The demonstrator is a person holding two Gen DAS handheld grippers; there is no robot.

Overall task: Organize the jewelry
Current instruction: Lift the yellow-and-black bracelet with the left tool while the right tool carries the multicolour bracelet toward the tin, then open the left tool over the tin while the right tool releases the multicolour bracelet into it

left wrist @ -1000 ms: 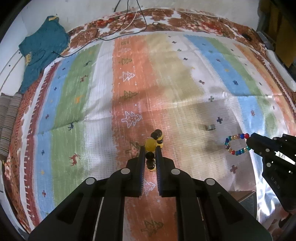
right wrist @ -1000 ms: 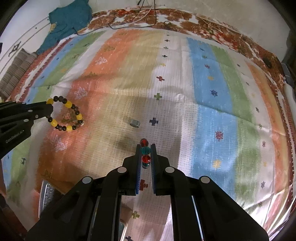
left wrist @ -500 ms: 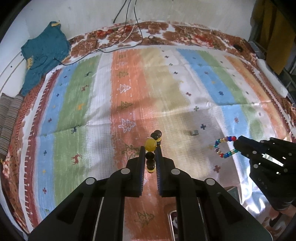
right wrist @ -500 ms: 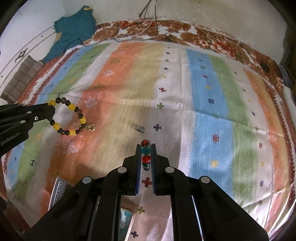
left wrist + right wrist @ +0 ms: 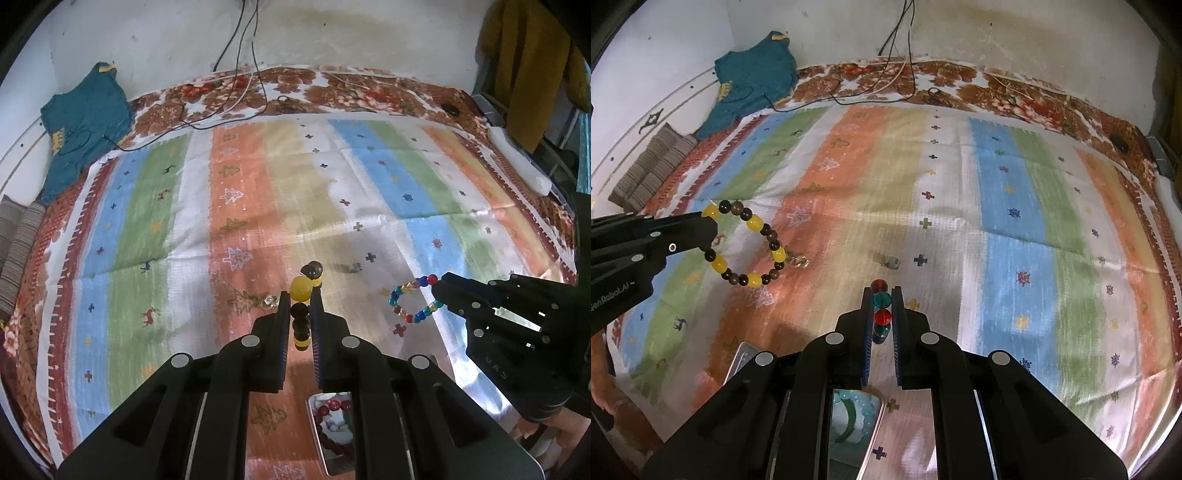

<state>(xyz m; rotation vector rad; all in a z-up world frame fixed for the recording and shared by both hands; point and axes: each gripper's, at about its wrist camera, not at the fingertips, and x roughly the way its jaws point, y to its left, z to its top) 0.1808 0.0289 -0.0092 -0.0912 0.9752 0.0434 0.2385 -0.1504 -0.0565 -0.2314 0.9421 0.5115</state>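
Observation:
My left gripper (image 5: 300, 295) is shut on a yellow-and-brown bead bracelet (image 5: 302, 286), held above the striped cloth; the bracelet hangs as a full loop in the right wrist view (image 5: 746, 245). My right gripper (image 5: 881, 291) is shut on a multicoloured bead bracelet (image 5: 880, 302), which shows as a loop in the left wrist view (image 5: 412, 299). A silver ring (image 5: 891, 261) and a small clear earring (image 5: 799, 261) lie on the cloth. A metal tray (image 5: 334, 435) with dark red beads sits below my left gripper.
A striped cloth (image 5: 258, 206) covers the bed. A teal garment (image 5: 83, 125) lies at the far left, cables (image 5: 236, 110) run along the back edge, and a white power strip (image 5: 517, 158) lies at the right. A tray compartment with a green bangle (image 5: 849, 421) sits under my right gripper.
Both grippers have risen and pulled back from the cloth with their bracelets. The ring and earring now look smaller and farther, and the tray has come into view below.

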